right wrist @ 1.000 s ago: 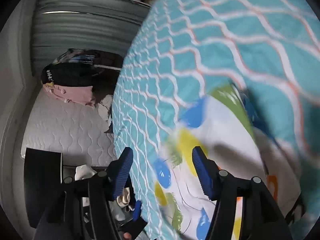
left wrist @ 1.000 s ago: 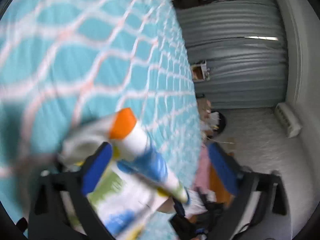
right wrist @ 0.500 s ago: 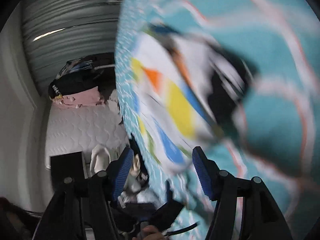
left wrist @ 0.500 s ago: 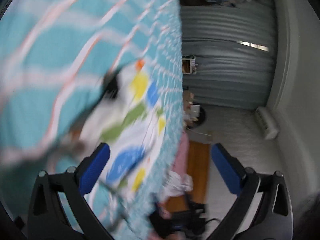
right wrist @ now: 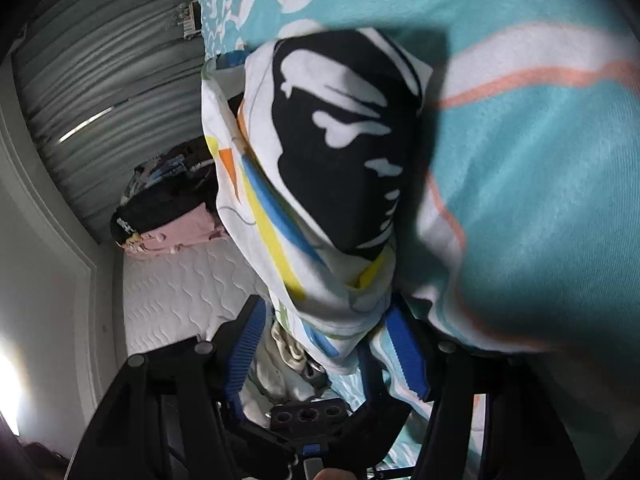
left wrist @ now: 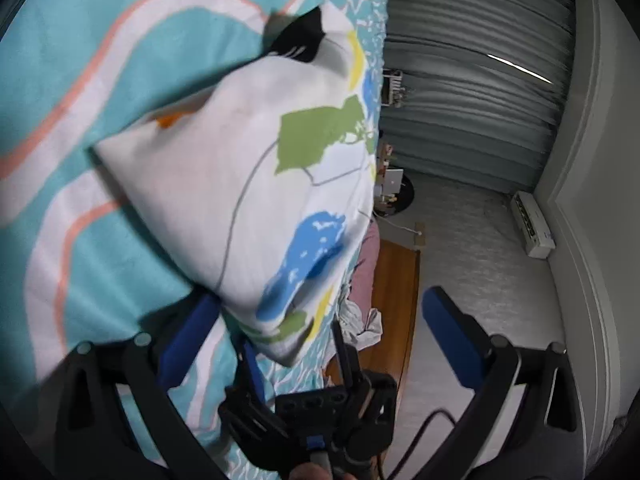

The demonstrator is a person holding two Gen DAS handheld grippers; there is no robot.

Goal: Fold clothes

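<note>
A folded white garment with green, blue, yellow and black patches lies near the edge of a teal bed cover. My left gripper is open, its jaws wide apart with the garment's near corner between them. In the right wrist view the same garment shows its black and white print. My right gripper is open, with the garment's lower edge hanging between the blue pads.
The bed cover has a white and orange wave pattern. A grey curtain hangs behind. A pile of pink and black clothes lies on a white mattress. A wooden board and loose clothes sit beside the bed.
Both grippers have swung in close to the garment, which now fills the views. One second ago the left gripper had a fold of cloth between its jaws; now its jaws stand wide.
</note>
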